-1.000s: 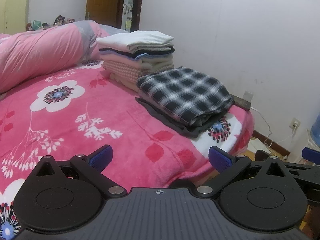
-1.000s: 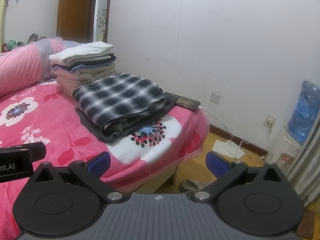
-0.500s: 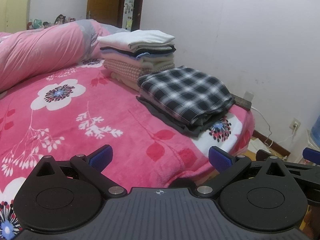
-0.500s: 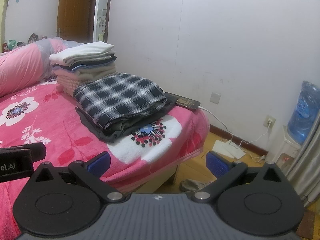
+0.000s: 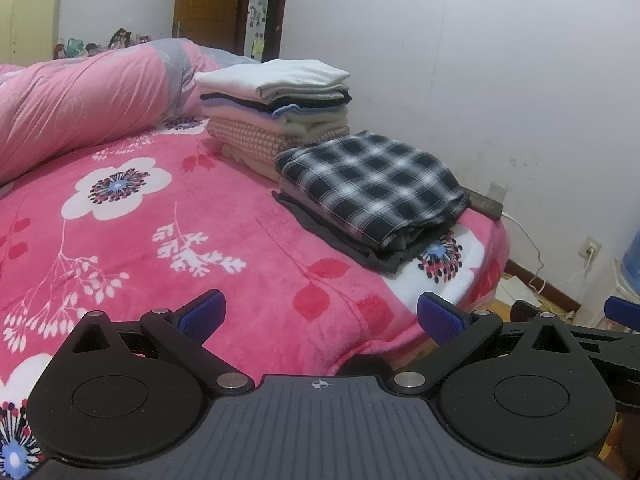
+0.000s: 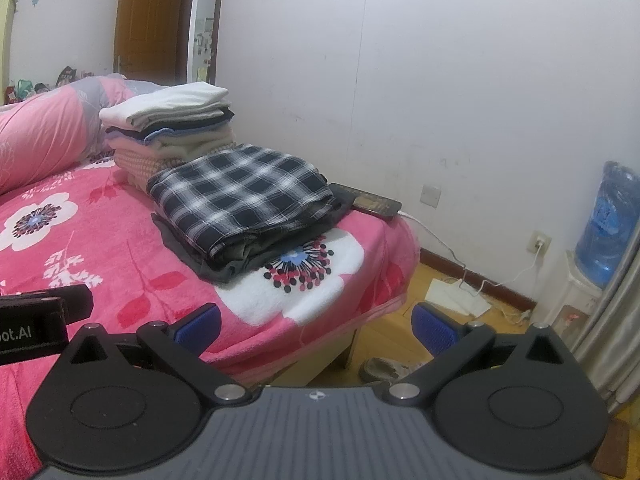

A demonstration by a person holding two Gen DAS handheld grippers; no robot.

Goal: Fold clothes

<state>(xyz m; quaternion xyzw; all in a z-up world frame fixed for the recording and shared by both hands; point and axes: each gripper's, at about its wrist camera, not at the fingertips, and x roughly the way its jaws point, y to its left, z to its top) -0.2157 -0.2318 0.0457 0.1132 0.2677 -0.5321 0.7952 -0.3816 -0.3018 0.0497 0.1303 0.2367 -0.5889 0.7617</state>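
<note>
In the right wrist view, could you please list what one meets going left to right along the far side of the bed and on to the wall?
Pink quilt → tall folded stack → plaid folded garment → dark flat device → wall socket → water bottle.

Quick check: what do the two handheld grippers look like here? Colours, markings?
Both match: the left gripper and right gripper have black linkage arms with silver pivot pins, round black discs, a ribbed grey body with a small crosshair mark, and blue textured pads.
</note>
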